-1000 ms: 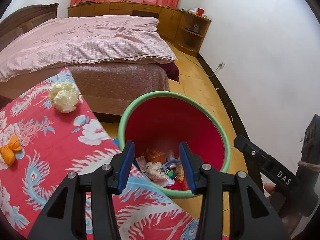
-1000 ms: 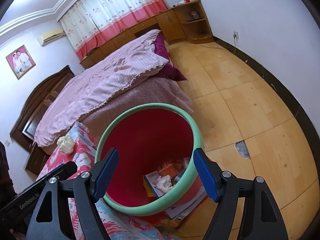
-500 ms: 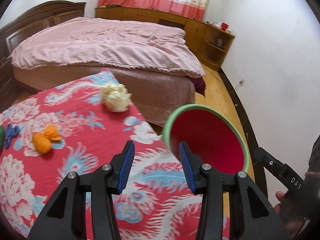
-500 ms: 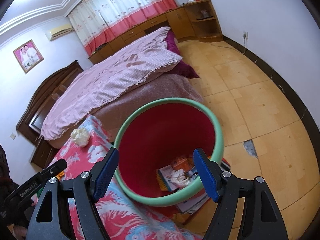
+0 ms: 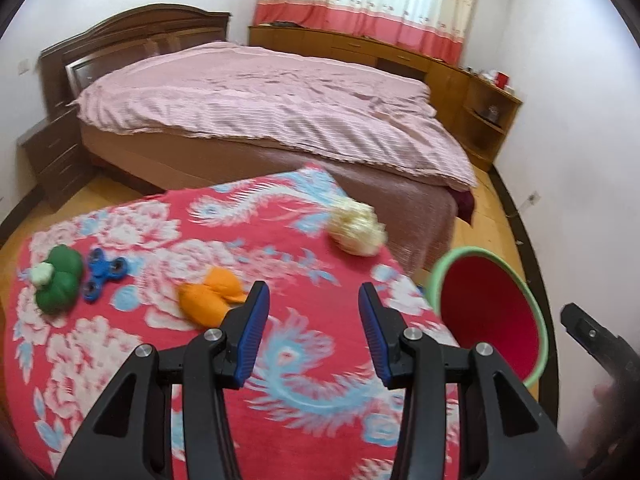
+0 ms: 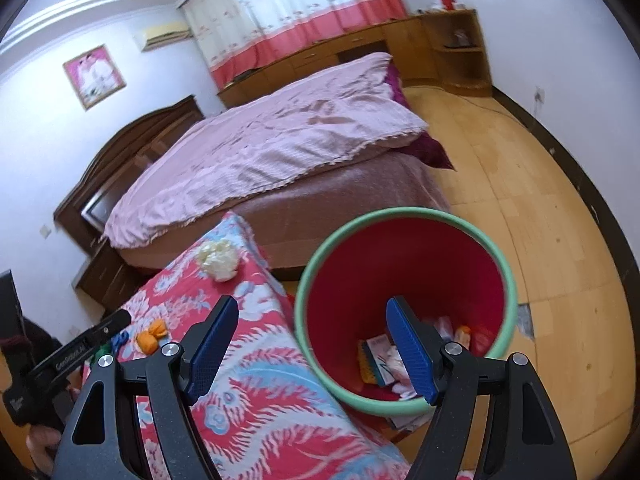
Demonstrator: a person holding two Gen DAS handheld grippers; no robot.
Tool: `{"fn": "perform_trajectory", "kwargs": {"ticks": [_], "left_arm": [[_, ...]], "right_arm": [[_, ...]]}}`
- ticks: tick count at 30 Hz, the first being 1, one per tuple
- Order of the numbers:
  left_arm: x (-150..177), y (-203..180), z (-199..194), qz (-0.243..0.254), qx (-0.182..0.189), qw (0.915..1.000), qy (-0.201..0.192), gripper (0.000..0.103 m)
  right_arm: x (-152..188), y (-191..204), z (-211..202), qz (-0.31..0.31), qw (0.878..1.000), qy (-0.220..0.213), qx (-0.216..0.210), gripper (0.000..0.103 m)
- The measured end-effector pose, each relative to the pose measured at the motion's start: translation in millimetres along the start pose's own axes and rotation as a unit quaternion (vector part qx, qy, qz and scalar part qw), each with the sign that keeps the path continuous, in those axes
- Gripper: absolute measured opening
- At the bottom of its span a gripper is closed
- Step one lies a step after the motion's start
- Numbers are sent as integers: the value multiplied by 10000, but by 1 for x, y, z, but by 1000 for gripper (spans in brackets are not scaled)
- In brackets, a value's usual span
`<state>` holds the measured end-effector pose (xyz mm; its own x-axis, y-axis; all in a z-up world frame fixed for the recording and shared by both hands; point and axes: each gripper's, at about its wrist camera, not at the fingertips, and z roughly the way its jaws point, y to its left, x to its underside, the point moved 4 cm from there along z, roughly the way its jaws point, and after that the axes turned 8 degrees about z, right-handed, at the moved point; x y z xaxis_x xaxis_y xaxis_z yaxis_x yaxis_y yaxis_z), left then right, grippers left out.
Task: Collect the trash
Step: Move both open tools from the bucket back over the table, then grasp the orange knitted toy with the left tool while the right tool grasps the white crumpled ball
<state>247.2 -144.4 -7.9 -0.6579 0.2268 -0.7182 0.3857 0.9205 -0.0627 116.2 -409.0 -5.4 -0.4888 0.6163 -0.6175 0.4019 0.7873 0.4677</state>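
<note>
The left gripper (image 5: 310,322) is hovering over the worktop (image 5: 280,360) with fingers spread, nothing between them. The right gripper (image 6: 312,350) is hanging above the worktop's edge and the red bin (image 6: 404,280), fingers spread wide and empty. A cream crumpled wad (image 5: 356,232) is lying near the far corner beside the bin. An orange wad (image 5: 210,298) is sitting mid-worktop; a green toy (image 5: 58,280) and blue spinner (image 5: 104,274) are lying by the left edge. Discarded items are lying in the bin.
</note>
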Motion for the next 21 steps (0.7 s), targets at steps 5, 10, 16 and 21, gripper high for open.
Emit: {"fn": "perform_trajectory", "kwargs": {"ticks": [5, 10, 16, 21], "left_arm": [[-4, 34, 6, -146, -287, 9995, 74, 46], [-2, 60, 18, -331, -428, 9984, 180, 46], [11, 85, 40, -742, -367, 9960, 330, 46], [22, 96, 60, -887, -465, 9940, 430, 46]], "right_arm": [[-1, 31, 15, -281, 9994, 187, -109, 77], [-3, 63, 35, -568, 9979, 262, -138, 77], [3, 88, 65, -711, 9964, 431, -161, 77], [11, 100, 95, -769, 9950, 609, -176, 77]]}}
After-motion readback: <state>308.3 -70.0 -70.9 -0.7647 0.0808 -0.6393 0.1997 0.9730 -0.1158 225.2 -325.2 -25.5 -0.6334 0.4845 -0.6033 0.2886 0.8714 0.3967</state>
